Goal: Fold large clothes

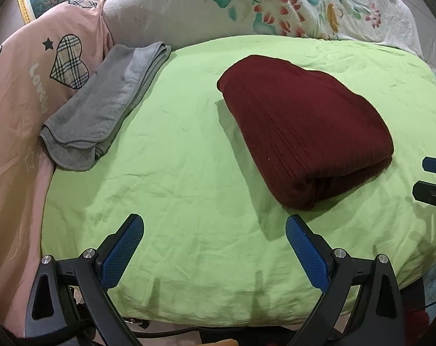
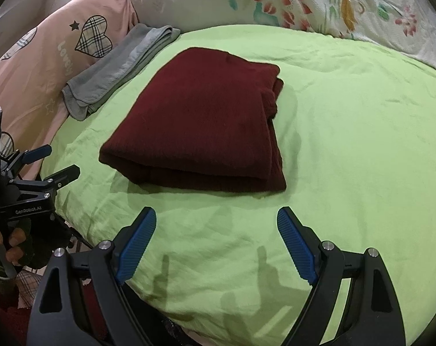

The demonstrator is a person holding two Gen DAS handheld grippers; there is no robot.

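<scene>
Each hand-held gripper (image 1: 215, 225) (image 2: 216, 216) gapes empty before the folded maroon garment (image 2: 197, 118), its length running away toward the pillows.

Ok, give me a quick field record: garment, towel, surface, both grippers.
garment: dark red, folded into a rectangle, lying on the green sheet
towel: grey, folded, at the sheet's left edge against the pink bedding
left gripper: open, empty, short of the garment
right gripper: open, empty, short of the garment

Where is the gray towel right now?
The gray towel lies folded at the green sheet's left edge, against the pink bedding, left of the dark red garment.
</scene>
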